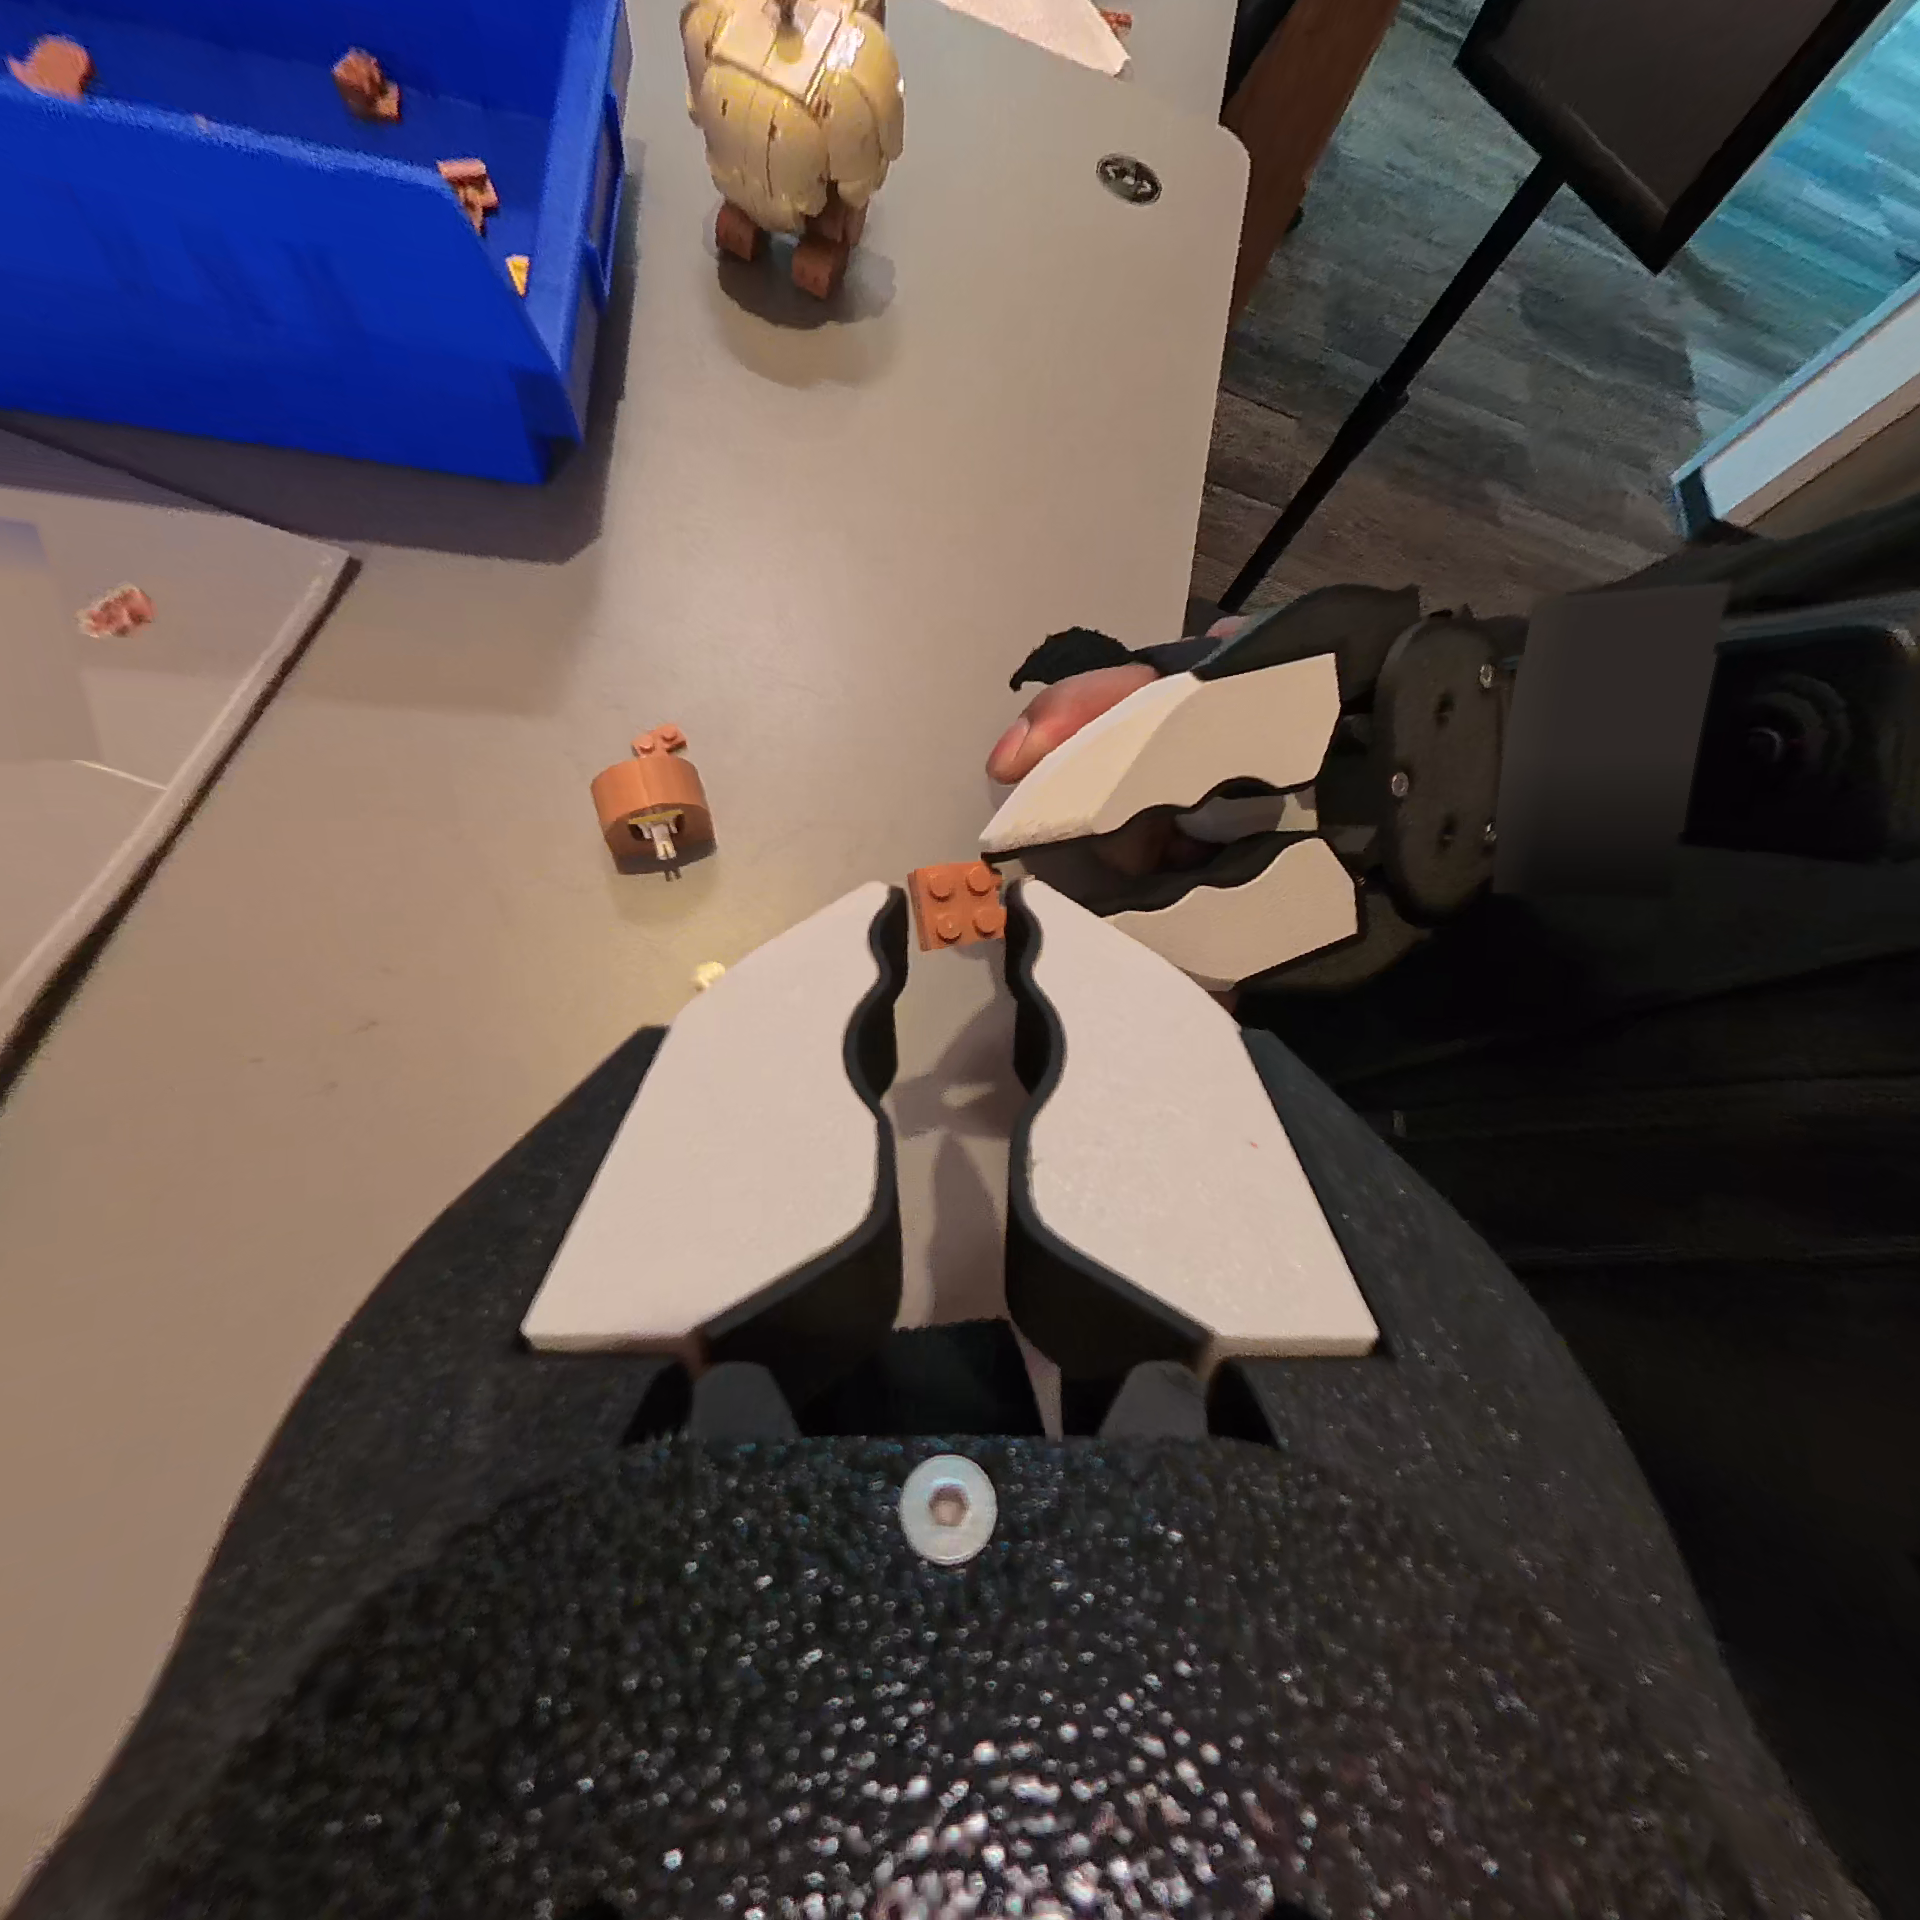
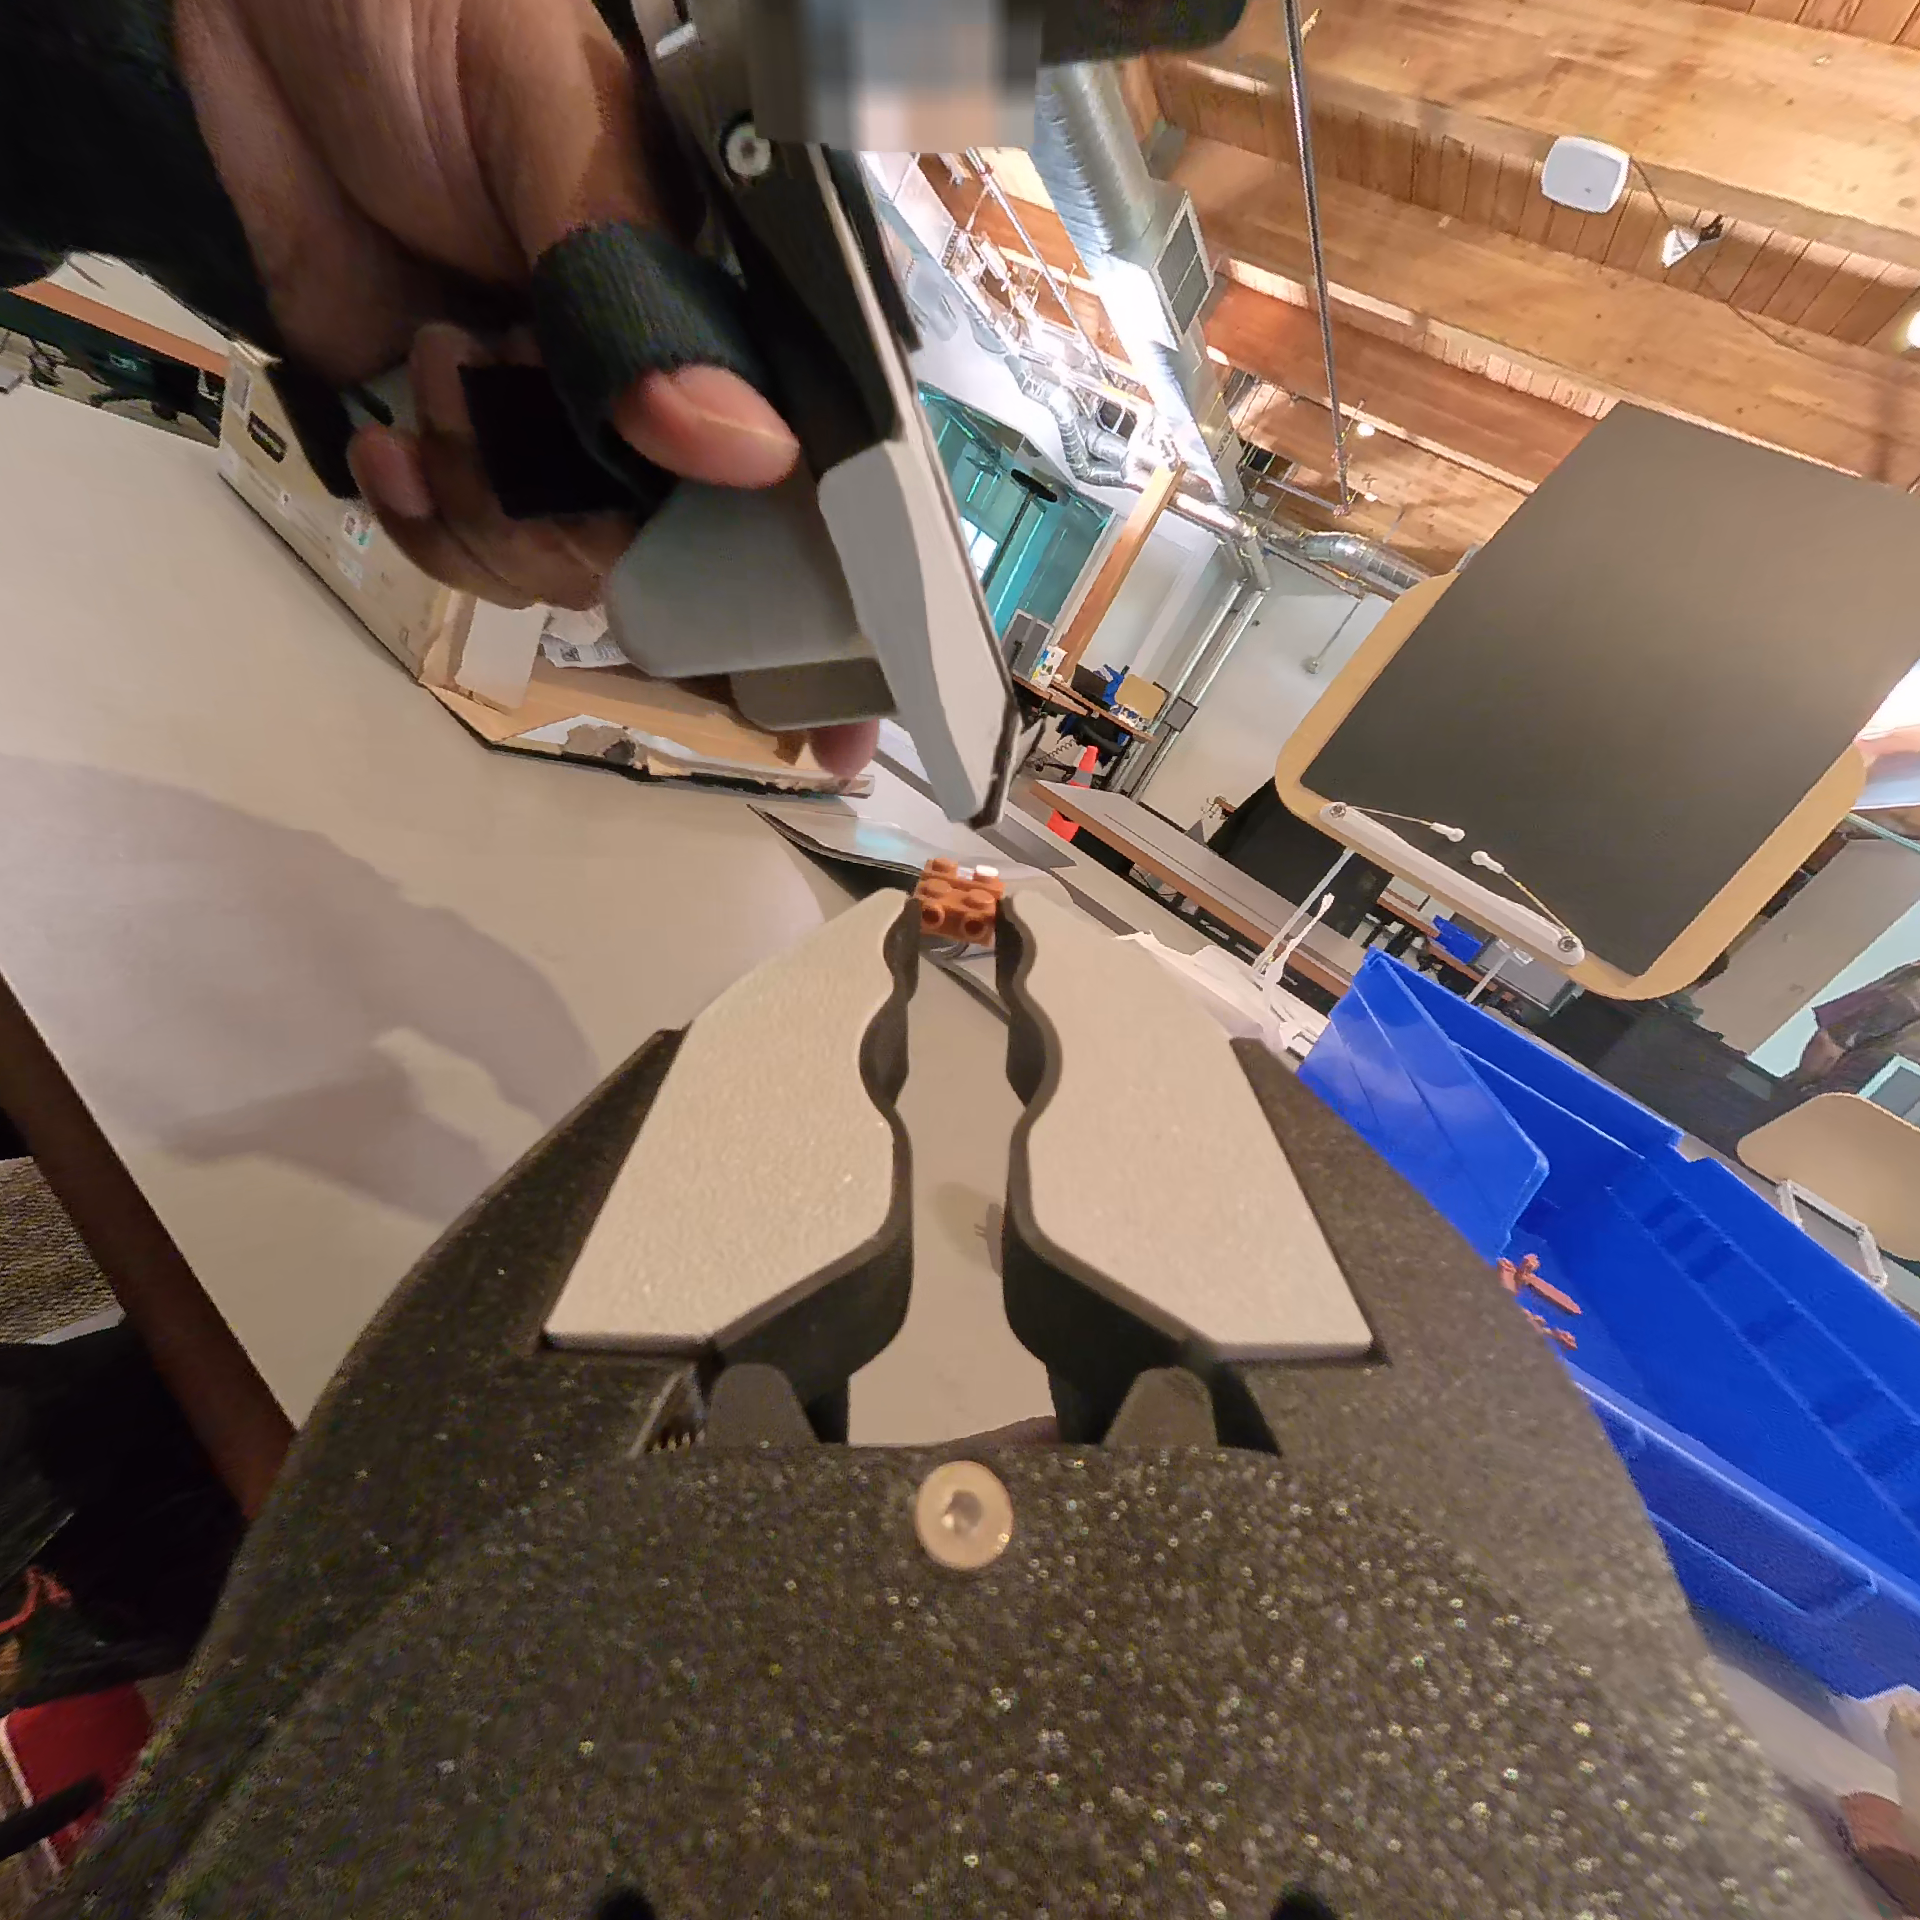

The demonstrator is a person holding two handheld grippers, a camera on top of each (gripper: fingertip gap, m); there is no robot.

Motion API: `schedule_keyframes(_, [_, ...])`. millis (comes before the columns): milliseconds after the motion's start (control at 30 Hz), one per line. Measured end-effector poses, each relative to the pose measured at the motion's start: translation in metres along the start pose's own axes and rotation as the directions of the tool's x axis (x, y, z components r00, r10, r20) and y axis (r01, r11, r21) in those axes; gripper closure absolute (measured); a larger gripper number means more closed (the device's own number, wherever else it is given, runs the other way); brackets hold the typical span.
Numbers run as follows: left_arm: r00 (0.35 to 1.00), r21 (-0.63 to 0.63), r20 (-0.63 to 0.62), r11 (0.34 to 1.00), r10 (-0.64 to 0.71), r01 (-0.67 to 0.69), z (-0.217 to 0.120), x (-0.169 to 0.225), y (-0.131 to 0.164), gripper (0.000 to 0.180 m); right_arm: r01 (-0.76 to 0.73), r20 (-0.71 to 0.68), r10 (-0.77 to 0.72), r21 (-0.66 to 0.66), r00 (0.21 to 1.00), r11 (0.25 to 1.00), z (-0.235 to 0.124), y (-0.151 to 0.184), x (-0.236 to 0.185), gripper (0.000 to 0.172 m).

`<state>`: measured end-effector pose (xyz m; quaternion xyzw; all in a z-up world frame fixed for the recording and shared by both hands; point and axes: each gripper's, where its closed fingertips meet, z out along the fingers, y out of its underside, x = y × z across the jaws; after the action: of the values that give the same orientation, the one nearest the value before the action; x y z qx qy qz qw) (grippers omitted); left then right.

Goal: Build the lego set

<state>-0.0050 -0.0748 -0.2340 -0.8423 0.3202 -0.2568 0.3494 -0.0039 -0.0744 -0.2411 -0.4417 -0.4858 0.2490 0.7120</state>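
Over the grey bench [image 1: 831, 520], the left wrist view shows the left gripper [image 1: 954, 896] with its jaws a little parted and released. A small brown studded brick [image 1: 956, 920] appears framed between the tips, studs toward the camera. The right gripper [image 1: 1013, 868] comes in from the right, its tips at the brick's upper right corner. Farther off on the bench are a round brown brick assembly [image 1: 652, 816], a cream brick figure [image 1: 795, 135] and a blue bin [image 1: 312, 260].

In the right wrist view, the right gripper [image 2: 958, 920] has its jaws clenched on the brown brick [image 2: 961, 914], a pad against each side, above the bench [image 2: 260, 831]. The left gripper [image 2: 977, 810], held by a hand [image 2: 416, 260], hangs just above the brick and apart from it. A torn cardboard box [image 2: 343, 540] lies behind, and the blue bin [image 2: 1662, 1299] stands to the right.
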Motion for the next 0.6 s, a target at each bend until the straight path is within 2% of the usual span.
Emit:
schedule_keyframes(133, [0.978, 0.052, 0.059, 0.978, 0.201, -0.204, -0.009, -0.003, -0.003, 0.151, -0.041, 0.041, 0.041, -0.007, 0.998, 0.999, 0.000, 0.001, 0.001, 0.158])
schedule_keyframes(267, [0.905, 0.130, 0.153, 0.900, 0.397, -0.417, -0.019, -0.011, -0.003, 0.145, -0.133, 0.120, 0.133, -0.004, 0.984, 0.991, 0.000, -0.001, 0.002, 0.158])
schedule_keyframes(433, [0.732, 0.201, 0.216, 0.705, 0.646, -0.680, -0.022, -0.005, 0.011, 0.141, -0.300, 0.271, 0.290, -0.007, 0.918, 0.954, -0.001, -0.009, 0.002, 0.158])
schedule_keyframes(533, [0.643, 0.239, 0.283, 0.596, 0.712, -0.766, -0.020, -0.001, 0.011, 0.139, -0.416, 0.386, 0.396, -0.036, 0.833, 0.909, -0.003, -0.015, -0.001, 0.158])
schedule_keyframes(600, [0.549, 0.234, 0.373, 0.496, 0.748, -0.836, -0.020, -0.002, 0.007, 0.139, -0.478, 0.438, 0.455, -0.064, 0.775, 0.876, -0.003, -0.018, 0.000, 0.158])
